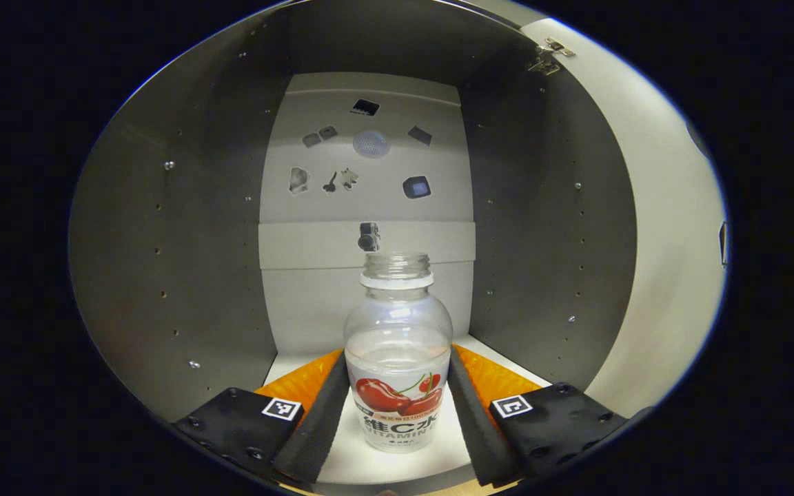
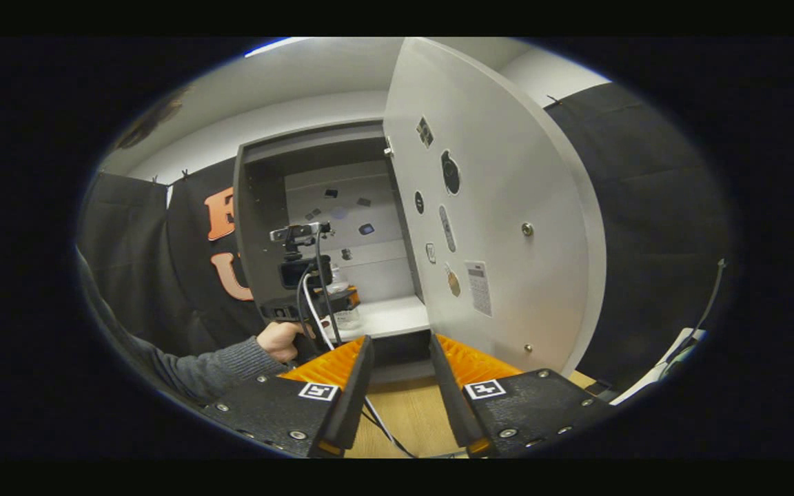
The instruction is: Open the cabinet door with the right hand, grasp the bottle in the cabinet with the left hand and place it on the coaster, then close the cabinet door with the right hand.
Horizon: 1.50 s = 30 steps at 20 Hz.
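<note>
Left gripper view: your left tongs (image 1: 397, 406) straddle the bottle (image 1: 397, 358), fingers touching its sides. Your right tongs (image 2: 400, 386) are apart, empty, before the open cabinet door (image 2: 500, 227).

Staged recording booth, not a lived-in home: black cloth wall (image 2: 142, 275) hung behind a lone grey cabinet (image 2: 259, 207), small stickers dotting its back panel (image 1: 369, 158) ahead, bare wooden tabletop (image 2: 411, 413) below the fingers.

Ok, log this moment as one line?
door: open | left gripper: around bottle, contact unclear | bottle: upright in cabinet, uncapped | right gripper: open, empty
</note>
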Motion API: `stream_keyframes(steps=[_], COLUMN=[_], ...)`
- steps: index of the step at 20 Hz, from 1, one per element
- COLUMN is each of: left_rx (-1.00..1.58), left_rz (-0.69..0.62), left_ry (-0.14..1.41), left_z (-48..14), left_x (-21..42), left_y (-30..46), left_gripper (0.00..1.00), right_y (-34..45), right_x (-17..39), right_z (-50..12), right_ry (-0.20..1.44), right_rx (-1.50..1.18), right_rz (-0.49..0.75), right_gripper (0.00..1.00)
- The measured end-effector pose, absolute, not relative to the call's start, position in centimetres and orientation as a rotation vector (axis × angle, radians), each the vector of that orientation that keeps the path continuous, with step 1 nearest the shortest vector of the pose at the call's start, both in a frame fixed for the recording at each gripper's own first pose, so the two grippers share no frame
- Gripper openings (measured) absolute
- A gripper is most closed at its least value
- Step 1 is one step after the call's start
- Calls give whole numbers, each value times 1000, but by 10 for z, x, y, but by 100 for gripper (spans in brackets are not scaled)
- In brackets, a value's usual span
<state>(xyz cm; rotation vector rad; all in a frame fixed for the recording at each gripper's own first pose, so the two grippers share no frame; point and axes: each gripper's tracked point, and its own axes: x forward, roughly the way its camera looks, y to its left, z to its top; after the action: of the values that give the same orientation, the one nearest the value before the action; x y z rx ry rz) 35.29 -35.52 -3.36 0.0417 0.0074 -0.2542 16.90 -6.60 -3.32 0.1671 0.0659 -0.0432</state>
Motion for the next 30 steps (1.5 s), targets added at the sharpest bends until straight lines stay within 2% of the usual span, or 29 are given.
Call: stream_keyframes(steps=[7,11,12,13,14,15,16,21,30], left_rx=[70,94,100,103,96,85,77,106,77], left_rz=[-220,-197,-188,-179,-177,-173,-171,-110,-73], left_ry=[-95,-108,-107,-98,-85,-67,-47,12,132], left_z=[-5,-13,-19,-26,-35,-45,-56,-116,-242], left_x=[261,200,185,172,158,145,135,97,67], left_y=[-315,-290,-284,-277,-271,-265,-260,-227,-199], left_gripper=[85,86,86,86,86,86,85,86,86], right_y=[-63,-57,-56,-54,-52,-52,-51,-46,-44], right_x=[126,88,79,71,63,56,51,31,18], right_z=[-42,-50,-53,-56,-60,-64,-68,-94,-149], right_ry=[91,111,118,124,133,144,153,217,368], right_rx=[192,194,201,211,220,227,230,242,229], right_rz=[-8,19,25,34,42,47,53,82,102], right_gripper=[52,53,57,57,52,57,52,52,52])
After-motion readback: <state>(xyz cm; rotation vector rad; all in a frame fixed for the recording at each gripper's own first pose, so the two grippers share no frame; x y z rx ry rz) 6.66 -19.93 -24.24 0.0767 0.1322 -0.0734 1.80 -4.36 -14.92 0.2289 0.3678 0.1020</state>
